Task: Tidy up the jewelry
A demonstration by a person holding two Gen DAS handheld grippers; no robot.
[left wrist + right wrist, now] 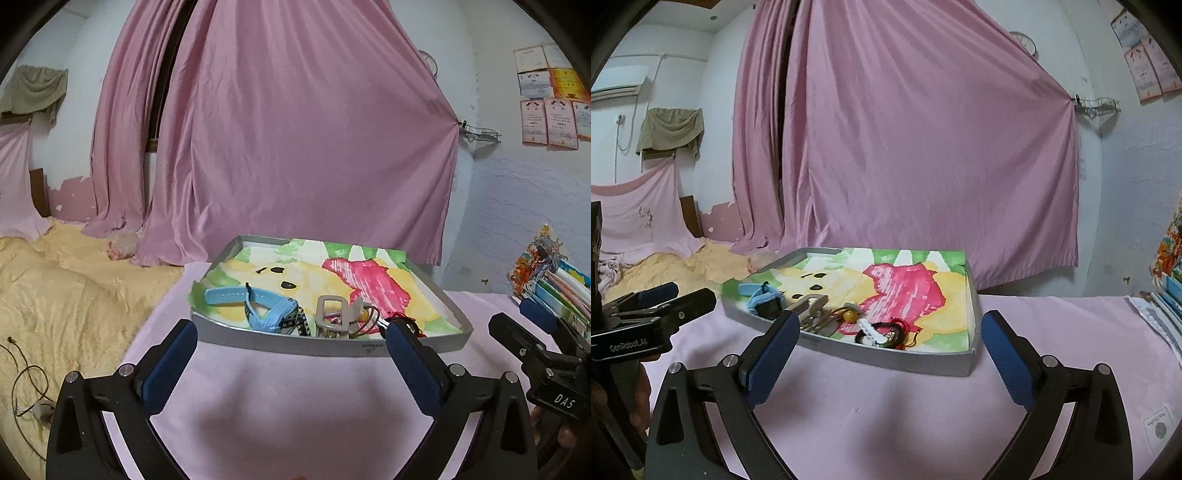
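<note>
Both hand-held grippers, left and right, hover wide open and empty before the grey tray, where jewelry crowds the near edge, best lifted piece by piece.

Surface: table under pink cloth | Directly on it: shallow grey tray, centre | Right edge: stacked books, paper card
</note>
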